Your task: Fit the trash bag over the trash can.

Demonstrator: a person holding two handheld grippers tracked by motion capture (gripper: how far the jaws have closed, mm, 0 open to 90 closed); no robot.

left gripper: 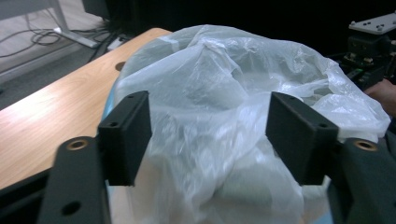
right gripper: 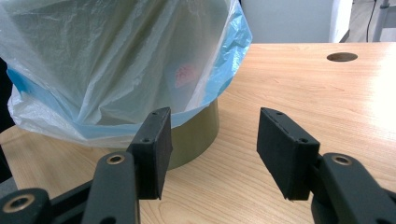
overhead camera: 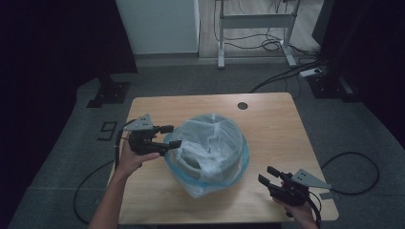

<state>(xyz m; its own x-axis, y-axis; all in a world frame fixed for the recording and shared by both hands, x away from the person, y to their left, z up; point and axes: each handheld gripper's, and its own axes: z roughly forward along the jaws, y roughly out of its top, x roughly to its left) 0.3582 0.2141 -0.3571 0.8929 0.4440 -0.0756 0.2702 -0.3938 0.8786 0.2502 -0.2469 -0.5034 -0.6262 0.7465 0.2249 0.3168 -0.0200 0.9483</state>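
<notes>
A round olive bin (right gripper: 196,135) stands mid-table, lined with a translucent white and blue plastic bag (overhead camera: 210,148) that drapes over its rim. My left gripper (overhead camera: 171,136) is at the bag's left edge, jaws apart. In the left gripper view (left gripper: 210,135) crumpled plastic (left gripper: 219,93) bulges between and beyond the pads, and neither pad visibly presses on it. My right gripper (overhead camera: 267,175) hovers near the table's front right corner, apart from the bin. In the right gripper view (right gripper: 212,149) its jaws stand open on nothing, pointing past the bin's base.
The wooden table (overhead camera: 272,129) has a round cable hole (overhead camera: 242,105) at the back. Bare tabletop lies right of the bin. On the floor behind are a white desk frame (overhead camera: 255,21), cables (overhead camera: 286,74) and a power strip (overhead camera: 310,72).
</notes>
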